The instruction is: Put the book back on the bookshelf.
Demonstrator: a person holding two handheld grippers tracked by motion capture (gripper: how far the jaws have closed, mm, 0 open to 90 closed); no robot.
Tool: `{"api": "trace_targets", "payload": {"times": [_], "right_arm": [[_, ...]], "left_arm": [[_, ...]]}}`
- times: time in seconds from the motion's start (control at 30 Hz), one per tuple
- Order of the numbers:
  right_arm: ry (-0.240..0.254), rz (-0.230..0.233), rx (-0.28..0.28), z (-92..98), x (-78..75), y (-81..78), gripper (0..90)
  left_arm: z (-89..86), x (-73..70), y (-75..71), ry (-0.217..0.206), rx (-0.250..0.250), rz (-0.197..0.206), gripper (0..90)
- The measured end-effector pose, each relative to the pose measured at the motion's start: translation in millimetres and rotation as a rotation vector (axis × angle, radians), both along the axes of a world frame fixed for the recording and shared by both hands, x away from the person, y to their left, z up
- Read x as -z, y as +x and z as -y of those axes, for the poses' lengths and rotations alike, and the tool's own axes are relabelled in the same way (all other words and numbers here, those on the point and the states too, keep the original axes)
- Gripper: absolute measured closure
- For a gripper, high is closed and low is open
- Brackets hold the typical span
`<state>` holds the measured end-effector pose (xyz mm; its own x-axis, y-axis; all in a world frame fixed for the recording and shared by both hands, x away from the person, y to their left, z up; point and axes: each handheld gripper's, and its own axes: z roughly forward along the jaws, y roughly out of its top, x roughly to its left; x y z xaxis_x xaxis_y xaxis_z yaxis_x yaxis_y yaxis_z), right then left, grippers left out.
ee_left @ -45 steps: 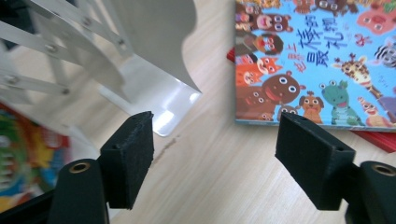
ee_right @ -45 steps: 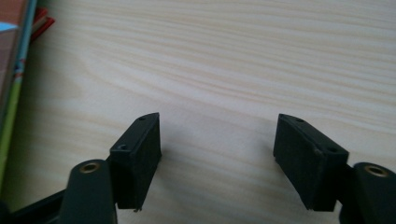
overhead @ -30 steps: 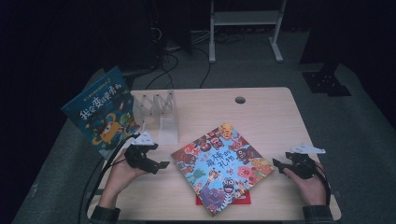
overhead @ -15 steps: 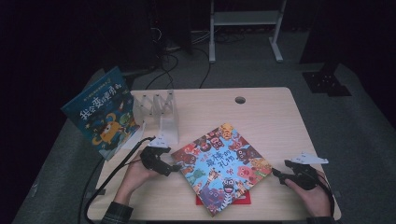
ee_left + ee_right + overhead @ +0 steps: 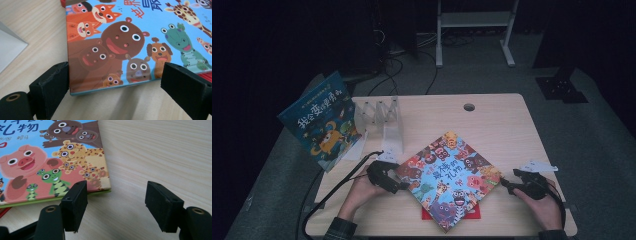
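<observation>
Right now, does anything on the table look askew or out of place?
Yes. The animal picture book lies turned cornerwise, not square to the table edge, and rests on a red book that pokes out beneath its near side. A blue book leans tilted past the table's left edge beside the clear rack. Nothing looks damaged.

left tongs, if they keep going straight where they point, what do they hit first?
Most likely the near corner of the animal picture book: the left tongs stand open astride it, its edge just ahead between the jaws. Exact gap is hard to judge.
</observation>
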<state>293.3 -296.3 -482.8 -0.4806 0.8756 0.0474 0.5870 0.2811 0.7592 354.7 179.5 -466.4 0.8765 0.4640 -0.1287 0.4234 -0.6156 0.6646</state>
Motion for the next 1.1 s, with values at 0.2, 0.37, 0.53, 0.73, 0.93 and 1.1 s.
{"api": "trace_targets", "payload": {"times": [0.2, 0.37, 0.53, 0.73, 0.93, 1.1], "right_arm": [[-0.002, 0.004, -0.002, -2.9, -0.1, 11.6, 33.2], [-0.011, 0.007, 0.008, -4.9, -0.6, 26.6, 33.2], [-0.027, 0.011, 0.018, -7.4, -1.2, 40.2, 32.2], [0.057, 0.022, 0.007, -10.7, -7.8, 53.3, 29.7], [0.11, -0.005, -0.057, -26.0, 0.7, 70.0, 28.1], [0.163, -0.047, -0.12, -34.8, 2.4, 76.6, 29.9]], "left_arm": [[0.3, -1.3, -10.6, 0.0, 0.003, -0.002, 7.8], [1.2, -0.9, -19.6, -0.009, -0.001, -0.007, 7.9], [2.6, 0.4, -28.5, -0.021, -0.003, -0.018, 7.9], [4.2, 4.6, -28.4, -0.036, -0.009, -0.023, 7.8], [4.4, 5.7, -25.8, -0.058, -0.017, -0.028, 7.7], [4.0, 6.5, -25.1, -0.067, -0.018, -0.035, 7.5]]}}
